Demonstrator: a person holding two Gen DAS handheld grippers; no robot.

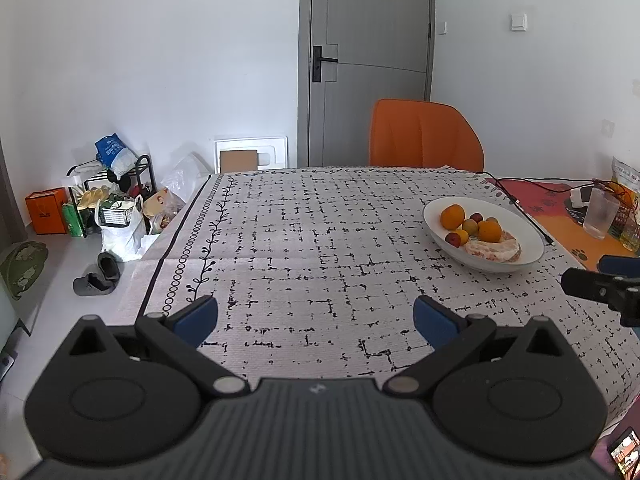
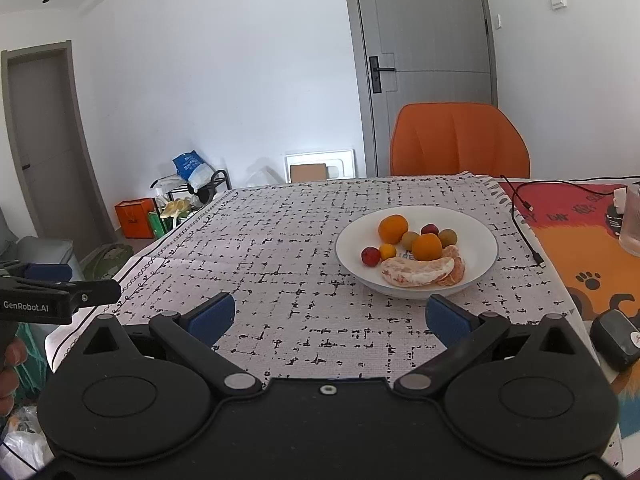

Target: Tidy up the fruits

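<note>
Fruit bowl (image 2: pixel 476 236) lies beyond the right gripper's (image 2: pixel 326 316) spread fingers.

Both wrist cameras looked forward, low over the bench (image 1: pixel 320 240), toward the door (image 1: pixel 372 40). The right sat nearer the bowl (image 2: pixel 416 248). Both shared it.

A white bowl (image 2: pixel 472 232) holds 2 orange oranges (image 2: pixel 393 228), 2 dark red plums (image 2: pixel 370 256), 2 olive-green fruits (image 2: pixel 447 237), 1 small yellow-orange fruit (image 2: pixel 387 251) and pale pink peeled citrus segments (image 2: pixel 416 272). The tablecloth (image 1: pixel 320 240) is light grey with a broken black grid, plus a black leaf-vine and ring border at 9 o'clock. Beside it, at 3 o'clock, lies an orange-red mat (image 2: pixel 580 248) with black paw prints. The chair (image 2: pixel 460 140) at 12 o'clock is orange. Both grippers are black with blue pads (image 2: pixel 212 316).
</note>
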